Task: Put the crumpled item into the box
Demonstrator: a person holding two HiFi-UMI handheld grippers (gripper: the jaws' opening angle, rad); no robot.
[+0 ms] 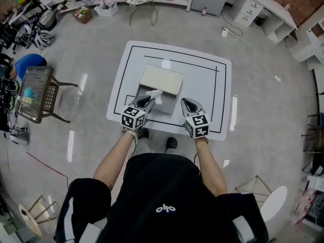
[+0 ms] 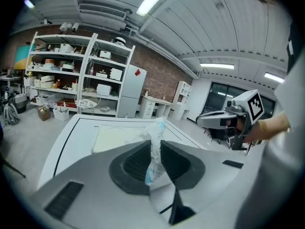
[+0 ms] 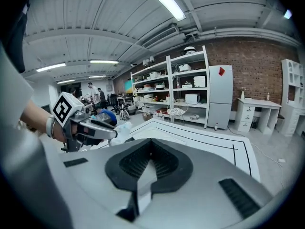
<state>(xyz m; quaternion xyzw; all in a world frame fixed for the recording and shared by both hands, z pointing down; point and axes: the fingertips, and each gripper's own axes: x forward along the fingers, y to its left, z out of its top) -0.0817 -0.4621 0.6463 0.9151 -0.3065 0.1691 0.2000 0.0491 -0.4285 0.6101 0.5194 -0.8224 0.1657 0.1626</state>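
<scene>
The lower end of the crumpled white and pale-blue wad (image 2: 156, 128) disappears between the ribbed pads (image 2: 135, 164) of the left gripper (image 2: 155, 142). In the head view, that gripper and the right gripper (image 1: 188, 104) cover part of the near side of the shallow beige box (image 1: 161, 79). What stands on the white shelves (image 2: 85, 70) is too small to identify.

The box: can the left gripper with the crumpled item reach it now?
Probably yes: the left gripper holds the crumpled item at the near edge of the box, nothing between.
</scene>
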